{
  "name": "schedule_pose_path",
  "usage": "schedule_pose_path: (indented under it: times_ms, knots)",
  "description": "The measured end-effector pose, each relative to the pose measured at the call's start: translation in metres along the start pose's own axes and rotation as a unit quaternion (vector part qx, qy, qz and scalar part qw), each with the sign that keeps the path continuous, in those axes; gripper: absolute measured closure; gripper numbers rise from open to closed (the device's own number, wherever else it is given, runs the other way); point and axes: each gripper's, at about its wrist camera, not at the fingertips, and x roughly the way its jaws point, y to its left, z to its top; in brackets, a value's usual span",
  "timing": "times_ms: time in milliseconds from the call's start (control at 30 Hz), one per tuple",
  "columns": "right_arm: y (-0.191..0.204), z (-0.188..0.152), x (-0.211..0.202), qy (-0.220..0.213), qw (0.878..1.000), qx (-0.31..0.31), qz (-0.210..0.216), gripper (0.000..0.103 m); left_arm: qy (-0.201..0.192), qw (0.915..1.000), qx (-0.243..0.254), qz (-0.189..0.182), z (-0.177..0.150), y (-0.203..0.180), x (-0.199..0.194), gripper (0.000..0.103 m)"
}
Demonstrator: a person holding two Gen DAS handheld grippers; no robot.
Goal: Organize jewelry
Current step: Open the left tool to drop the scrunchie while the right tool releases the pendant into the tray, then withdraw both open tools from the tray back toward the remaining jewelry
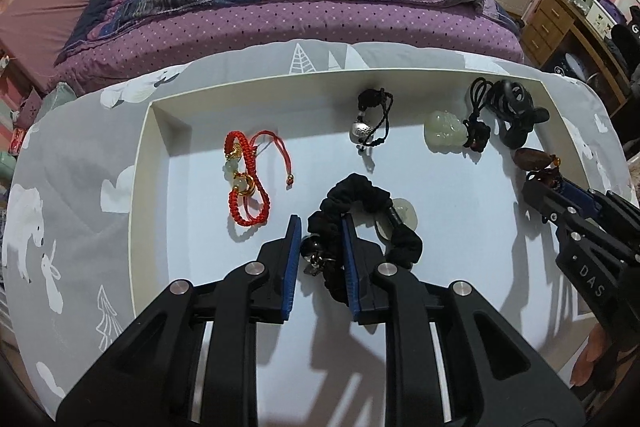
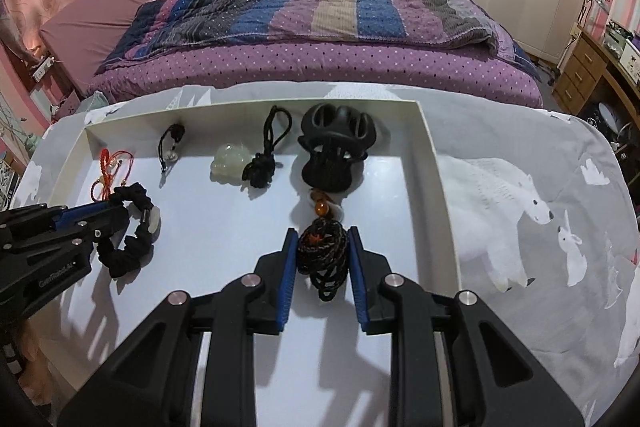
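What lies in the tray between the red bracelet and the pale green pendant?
In the left wrist view, a silver bead on black cord lies between the red bracelet and the pale green pendant, apart from both.

- A striped quilt [image 2: 320,3] is lying rumpled across the purple dotted bed [image 2: 320,67].
- A polar-bear cloth [image 2: 520,195] is covering the table.
- A wooden drawer unit [image 2: 580,67] is standing at right.

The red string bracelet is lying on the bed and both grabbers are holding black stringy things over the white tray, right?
Not quite. The red string bracelet lies inside the white tray, not on the bed; the left wrist view shows it. Both grippers do hold black stringy pieces.
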Motion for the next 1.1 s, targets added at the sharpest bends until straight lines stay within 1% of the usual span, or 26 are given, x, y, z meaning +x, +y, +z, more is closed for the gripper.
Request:
schedule_pose_path:
  times_ms: [67,100,133,167,200,233,267,333,367,500,533,567,600,633,667,767,867,900,933,1000,1067,1100]
  knots:
    - [0.001,-0.001,0.004,0.004,1.0,-0.003,0.004,0.077,-0.001,1.0,0.003,0.001,0.0,-0.002,0.0,0.082]
    - [0.003,-0.002,0.005,0.005,1.0,-0.009,0.002,0.075,0.0,1.0,0.003,0.001,-0.002,-0.003,-0.001,0.08]
    - [0.004,-0.003,0.006,0.006,1.0,-0.014,-0.001,0.075,0.0,1.0,0.003,0.0,-0.002,-0.002,-0.001,0.077]
    - [0.005,-0.003,0.008,0.009,1.0,-0.017,-0.003,0.075,0.001,1.0,0.003,0.0,-0.003,-0.002,-0.001,0.07]
    - [0.005,-0.003,0.008,0.01,1.0,-0.018,-0.004,0.075,0.0,1.0,0.004,0.002,-0.002,-0.002,-0.001,0.067]
    - [0.004,-0.003,0.008,0.01,1.0,-0.019,-0.005,0.075,-0.002,1.0,0.004,0.004,-0.003,-0.002,-0.001,0.06]
    - [0.004,-0.002,0.009,0.014,1.0,-0.019,-0.005,0.072,-0.003,1.0,0.004,0.006,-0.003,-0.002,-0.002,0.051]
    - [0.004,0.0,0.009,0.021,0.999,-0.02,-0.013,0.06,-0.008,0.9999,0.003,0.008,-0.004,-0.002,-0.005,0.041]
    - [0.002,0.001,0.009,0.026,0.999,-0.019,-0.013,0.053,-0.009,0.9999,0.003,0.007,-0.005,-0.002,-0.006,0.04]
    - [-0.003,0.002,0.003,0.026,1.0,-0.014,-0.004,0.053,-0.013,0.9999,0.007,0.001,-0.01,-0.004,-0.02,0.04]
    - [-0.005,0.002,-0.003,0.022,1.0,-0.011,-0.001,0.053,-0.017,0.9998,0.008,0.0,-0.011,-0.005,-0.027,0.037]
    - [-0.007,0.003,-0.01,0.014,1.0,-0.006,0.004,0.053,-0.02,0.9998,0.007,-0.004,-0.013,-0.005,-0.033,0.031]
    - [-0.008,0.004,-0.018,0.007,1.0,-0.003,0.011,0.052,-0.026,0.9996,0.007,-0.009,-0.014,-0.005,-0.042,0.028]
    - [-0.01,0.006,-0.026,-0.001,1.0,-0.002,0.014,0.05,-0.035,0.9993,0.008,-0.009,-0.015,-0.005,-0.05,0.024]
    - [-0.011,0.007,-0.034,-0.008,1.0,-0.002,0.013,0.044,-0.043,0.999,0.009,-0.008,-0.017,-0.006,-0.058,0.021]
    - [-0.014,0.009,-0.062,-0.032,0.999,0.001,0.015,0.039,-0.063,0.9979,0.013,-0.004,-0.022,-0.006,-0.084,0.018]
    - [-0.018,0.007,-0.089,-0.044,0.999,0.004,0.016,0.038,-0.073,0.9972,0.009,-0.009,-0.03,-0.001,-0.109,0.015]
    - [-0.018,0.005,-0.097,-0.048,0.999,0.004,0.015,0.036,-0.077,0.9969,0.009,-0.01,-0.033,0.0,-0.116,0.013]
    - [-0.019,0.003,-0.109,-0.055,0.998,0.003,0.014,0.034,-0.081,0.9966,0.009,-0.009,-0.037,0.002,-0.124,0.009]
    - [-0.021,-0.006,-0.133,-0.066,0.998,-0.001,0.008,0.025,-0.092,0.9958,0.007,-0.003,-0.045,0.006,-0.141,0.008]
    - [-0.026,-0.013,-0.152,-0.073,0.997,0.001,0.004,0.023,-0.102,0.9947,0.006,0.0,-0.057,0.013,-0.159,0.006]
    - [-0.027,-0.016,-0.16,-0.076,0.997,0.003,0.002,0.023,-0.104,0.9945,0.005,0.002,-0.057,0.012,-0.163,0.006]
